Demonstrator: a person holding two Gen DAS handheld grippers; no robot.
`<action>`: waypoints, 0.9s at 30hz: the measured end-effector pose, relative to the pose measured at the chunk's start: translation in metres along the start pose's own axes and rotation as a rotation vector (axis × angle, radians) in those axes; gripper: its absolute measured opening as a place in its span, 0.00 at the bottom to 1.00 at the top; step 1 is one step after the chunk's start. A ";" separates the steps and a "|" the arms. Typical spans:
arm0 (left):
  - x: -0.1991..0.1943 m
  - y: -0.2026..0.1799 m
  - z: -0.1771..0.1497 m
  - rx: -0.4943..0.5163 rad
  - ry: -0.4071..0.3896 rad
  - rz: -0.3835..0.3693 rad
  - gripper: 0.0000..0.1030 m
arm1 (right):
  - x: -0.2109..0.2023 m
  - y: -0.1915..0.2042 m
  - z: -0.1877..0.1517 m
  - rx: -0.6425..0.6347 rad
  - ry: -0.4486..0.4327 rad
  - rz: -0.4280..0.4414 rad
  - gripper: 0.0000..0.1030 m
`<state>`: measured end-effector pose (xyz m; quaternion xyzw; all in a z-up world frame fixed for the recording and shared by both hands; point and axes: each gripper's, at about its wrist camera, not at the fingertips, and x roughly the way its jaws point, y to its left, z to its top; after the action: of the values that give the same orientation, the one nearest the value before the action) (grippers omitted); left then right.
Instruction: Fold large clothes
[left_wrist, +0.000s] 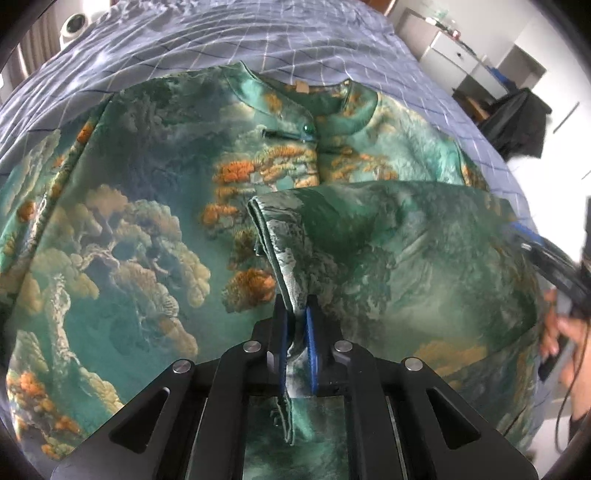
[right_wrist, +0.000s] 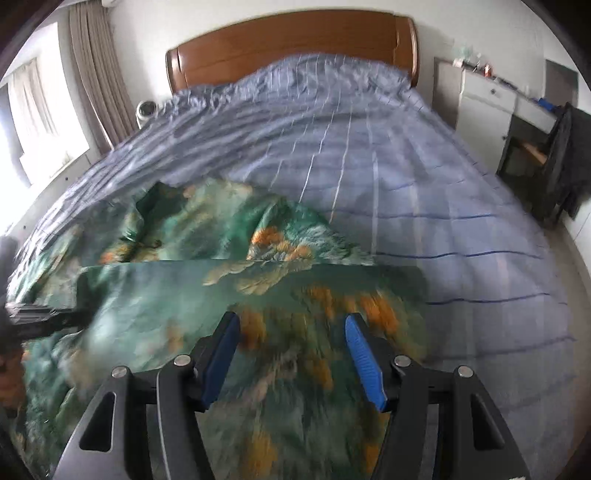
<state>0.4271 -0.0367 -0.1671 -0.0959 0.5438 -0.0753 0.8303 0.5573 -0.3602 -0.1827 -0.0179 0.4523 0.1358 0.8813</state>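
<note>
One large garment of glossy green satin printed with cloud-like trees in cream and orange (left_wrist: 122, 236) lies spread on the bed, collar toward the headboard; its stand collar carries a small pale label (left_wrist: 301, 87), too small to read, and below it sits one dark cord fastening with a green bead (left_wrist: 291, 133). One sleeve, or side panel, of the same cloth (left_wrist: 388, 236) is folded across the front, its cuffed edge bunched toward the middle. The left gripper (left_wrist: 296, 325), black with two blue pads, is clamped tight on that bunched edge, the cloth pinched between the pads and trailing down behind them. The right gripper (right_wrist: 291, 354), of the same make, hangs above the lower part of the garment with its two blue fingers (right_wrist: 364, 363) roughly half spread and nothing between them; the cloth under it is blurred. In the left wrist view a hand (left_wrist: 561, 332) shows at the right edge on a dark blurred tool. The garment rests on one blue-grey quilt crossed by white and dark blue lines (right_wrist: 424, 177), which covers a bed with one brown wooden headboard (right_wrist: 295, 44). Beside the bed stand one white cabinet (right_wrist: 484, 107), a dark garment draped over a chair (right_wrist: 569, 158), beige curtains (right_wrist: 99, 74) and one small white round appliance (right_wrist: 146, 110).
</note>
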 end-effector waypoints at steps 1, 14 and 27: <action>0.001 0.000 -0.001 0.005 -0.002 0.002 0.08 | 0.015 -0.002 -0.002 0.019 0.045 0.004 0.59; 0.004 -0.005 0.001 0.037 -0.002 0.027 0.08 | -0.021 0.008 -0.041 0.035 0.119 0.100 0.59; 0.008 -0.015 0.000 0.078 -0.010 0.087 0.13 | -0.022 0.013 -0.085 0.108 0.167 0.141 0.60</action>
<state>0.4303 -0.0530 -0.1709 -0.0400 0.5401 -0.0597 0.8385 0.4744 -0.3655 -0.2142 0.0502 0.5310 0.1706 0.8285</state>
